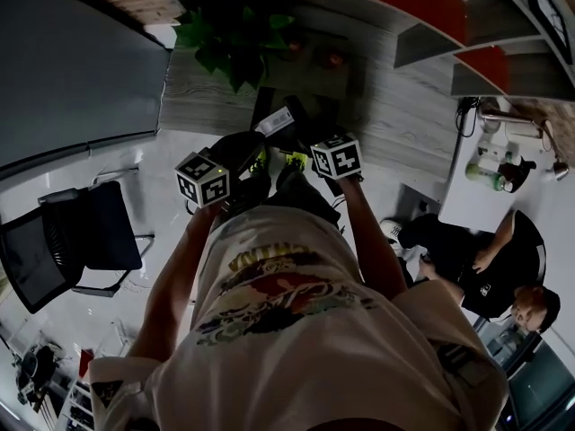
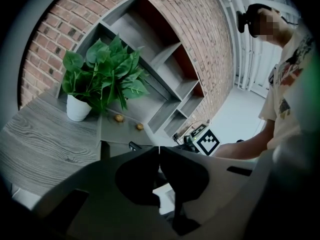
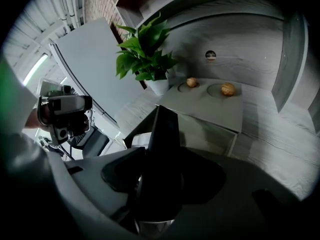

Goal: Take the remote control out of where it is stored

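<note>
Remote control [image 3: 164, 149], lower end hidden between jaws, two round things [image 3: 228, 89] too small to identify

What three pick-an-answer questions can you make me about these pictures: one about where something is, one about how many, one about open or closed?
1. Where is the remote control?
A. in the right tongs
B. on a chair
C. under a plant

2. How many little round brown things sit on the grey ledge?
A. one
B. two
C. five

3. How are the left tongs?
A. wide open
B. closed
C. gripping a pot

Answers:
1 A: the dark remote stands clamped between those tongs.
2 B: just two sit there, apart.
3 B: their tips touch.
</note>
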